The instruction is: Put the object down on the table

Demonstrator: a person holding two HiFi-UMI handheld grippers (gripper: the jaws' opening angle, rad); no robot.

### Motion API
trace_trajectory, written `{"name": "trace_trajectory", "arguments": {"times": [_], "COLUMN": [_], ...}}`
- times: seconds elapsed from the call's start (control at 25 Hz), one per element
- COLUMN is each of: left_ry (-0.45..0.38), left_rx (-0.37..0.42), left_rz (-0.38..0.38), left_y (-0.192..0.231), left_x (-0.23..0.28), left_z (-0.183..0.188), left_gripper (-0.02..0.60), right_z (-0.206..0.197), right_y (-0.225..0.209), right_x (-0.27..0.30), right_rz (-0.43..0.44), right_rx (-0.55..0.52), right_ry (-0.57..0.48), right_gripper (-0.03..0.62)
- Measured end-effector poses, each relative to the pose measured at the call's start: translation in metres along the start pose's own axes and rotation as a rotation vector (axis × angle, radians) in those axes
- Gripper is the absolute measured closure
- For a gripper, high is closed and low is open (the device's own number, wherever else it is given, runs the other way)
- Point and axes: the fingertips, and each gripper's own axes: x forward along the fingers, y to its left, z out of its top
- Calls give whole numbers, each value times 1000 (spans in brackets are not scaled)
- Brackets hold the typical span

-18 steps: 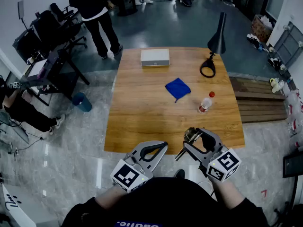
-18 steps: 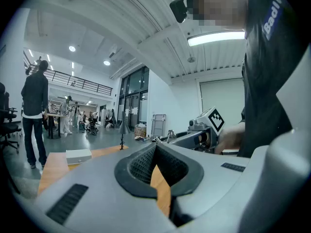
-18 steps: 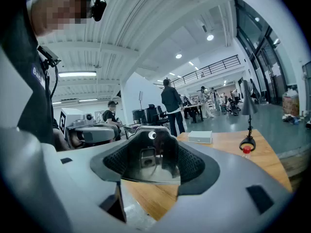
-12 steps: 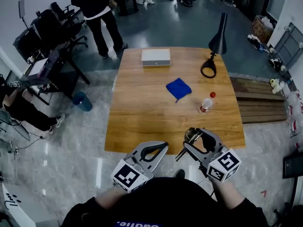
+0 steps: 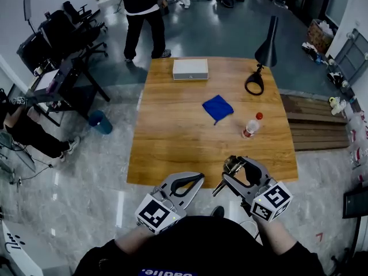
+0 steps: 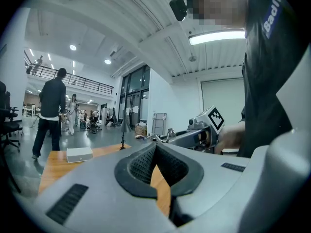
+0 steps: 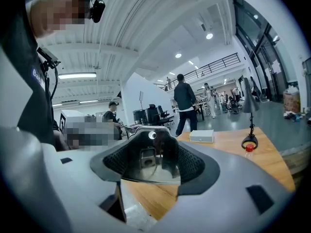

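Observation:
My right gripper (image 5: pixel 234 167) hovers over the near edge of the wooden table (image 5: pixel 172 148), shut on a shiny, reflective rounded object (image 5: pixel 232 164); a dark handle-like part hangs below the object. In the right gripper view the object (image 7: pixel 151 161) fills the gap between the wide-set jaws of the right gripper (image 7: pixel 152 136), and both pads touch it. My left gripper (image 5: pixel 198 176) is beside it, just short of the table's front edge. In the left gripper view the left gripper (image 6: pixel 155 148) has its tips together and holds nothing.
On the table lie a white box (image 5: pixel 190 69), a blue cloth (image 5: pixel 217 107), a small bottle with a red cap (image 5: pixel 249 125) and a black desk lamp (image 5: pixel 262 50). A person (image 5: pixel 144 10) stands beyond the far edge. Office chairs (image 5: pixel 57 39) stand left; a slatted bench (image 5: pixel 316 125) is right.
The person beyond the far edge has walked to the right. Both grippers and the held object stay where they were.

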Motion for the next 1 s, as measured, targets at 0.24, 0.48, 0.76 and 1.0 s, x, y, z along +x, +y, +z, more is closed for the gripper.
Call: {"name": "trace_trajectory", "arguments": {"times": [0.24,0.48,0.76,1.0], "left_ry": [7,16,38,27], "left_rx": [16,9,0,31], "left_rz": [16,99,154,89], "left_y": [3,8,39,96], "left_x": [11,31,30,29], "left_z": [-2,8,-5,-10], "left_gripper": [575,575,575,575], "right_z": [-4,-3,-8,-16], "right_y": [-12,-38,-48,-60], "right_x": [1,6,38,93], "right_rz": [25,83,129,58], "right_rx": [17,17,-8,-13], "right_ry": [6,20,57,116], "right_gripper": [306,306,306,306]}}
